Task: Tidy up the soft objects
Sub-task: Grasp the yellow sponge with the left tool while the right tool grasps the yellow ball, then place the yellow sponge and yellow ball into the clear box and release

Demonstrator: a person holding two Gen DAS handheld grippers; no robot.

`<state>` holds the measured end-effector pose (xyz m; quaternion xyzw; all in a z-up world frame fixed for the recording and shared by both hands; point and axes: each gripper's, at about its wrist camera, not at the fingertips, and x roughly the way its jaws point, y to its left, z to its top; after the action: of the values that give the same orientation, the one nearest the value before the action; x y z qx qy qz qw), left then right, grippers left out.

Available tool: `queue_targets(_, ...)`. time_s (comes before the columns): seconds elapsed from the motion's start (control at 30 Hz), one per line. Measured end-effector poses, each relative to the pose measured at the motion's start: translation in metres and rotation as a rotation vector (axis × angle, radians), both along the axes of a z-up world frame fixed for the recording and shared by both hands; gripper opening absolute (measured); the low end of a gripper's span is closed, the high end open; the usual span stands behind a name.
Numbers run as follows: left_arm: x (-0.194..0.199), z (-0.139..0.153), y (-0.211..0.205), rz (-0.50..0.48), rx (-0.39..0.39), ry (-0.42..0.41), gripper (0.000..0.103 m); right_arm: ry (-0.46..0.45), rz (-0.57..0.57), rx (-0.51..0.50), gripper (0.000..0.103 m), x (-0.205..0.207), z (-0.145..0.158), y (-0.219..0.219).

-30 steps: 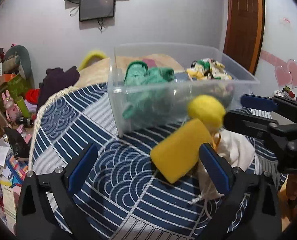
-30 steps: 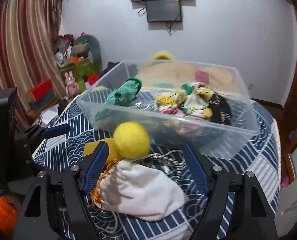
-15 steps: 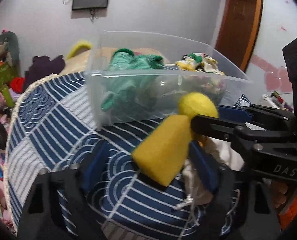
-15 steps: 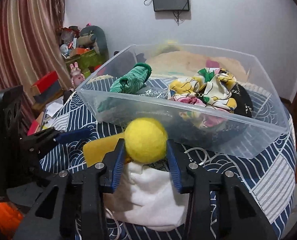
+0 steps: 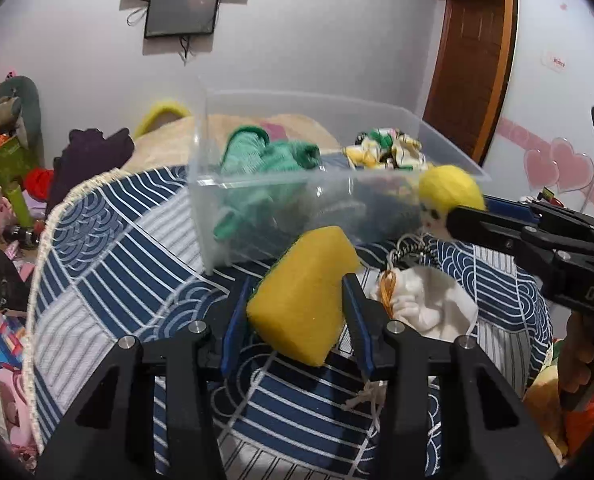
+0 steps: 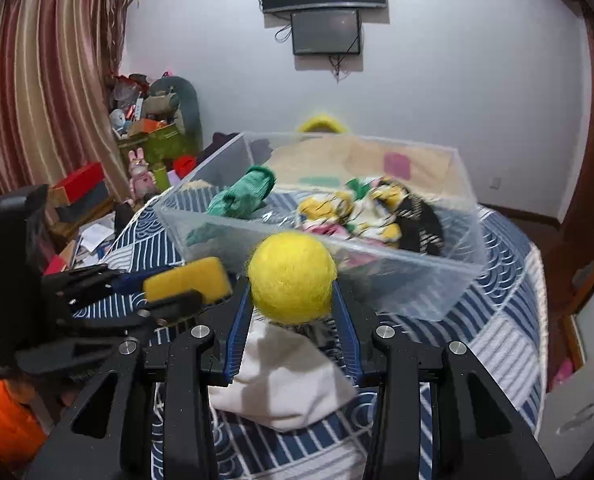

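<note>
The yellow ball [image 6: 291, 277] sits clamped between the two blue pads of the right gripper [image 6: 293, 300], jaws closed to the ball's width, raised clear of the white pouch [image 6: 285, 388] lying on the cloth beneath it. The yellow sponge [image 5: 303, 298] is likewise pinched across its short width in the left gripper [image 5: 297, 312], jaws closed in on it, its long axis tilted up and away toward the bin.

The clear plastic bin [image 6: 417, 280] stands directly ahead of both grippers, its near wall just beyond the ball and higher than the sponge. In the right view the ball is level with or slightly below the near rim; whether it clears the rim cannot be told. The bin already holds a green knitted item [image 6: 243, 196] at its left end and a floral cloth [image 6: 357, 212] at its right.

Judgement: both loads must travel forward and over the near rim. The right gripper is the nearer, facing the middle of the bin; the left faces the bin's left corner. All rests on a blue patterned cloth [image 5: 109, 264].
</note>
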<state>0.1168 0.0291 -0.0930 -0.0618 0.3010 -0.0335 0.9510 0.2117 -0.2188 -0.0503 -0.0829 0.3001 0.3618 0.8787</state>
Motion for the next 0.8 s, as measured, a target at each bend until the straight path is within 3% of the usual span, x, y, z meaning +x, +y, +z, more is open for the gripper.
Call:
queue_targets(0.23, -0.015, 0.033, 0.005, 0.025, -0.001, -0.095, 0.045, -0.06, -0.053, 0.044, 0.037, -0.002, 0.021, -0.022)
queue_targets(0.43, -0.006, 0.06, 0.009, 0.043, 0.022, -0.158, 0.045, -0.101, -0.095, 0.063, 0.037, 0.0, 0.034, -0.034)
queue_targets(0.63, 0.023, 0.067, 0.011, 0.043, 0.0, -0.133, 0.045, -0.133, -0.137, 0.055, 0.037, 0.016, 0.044, -0.038)
queue_targets(0.8, 0.047, 0.061, 0.003, 0.039, 0.036, -0.112, 0.045, -0.116, -0.174, 0.053, 0.037, 0.034, 0.04, -0.039)
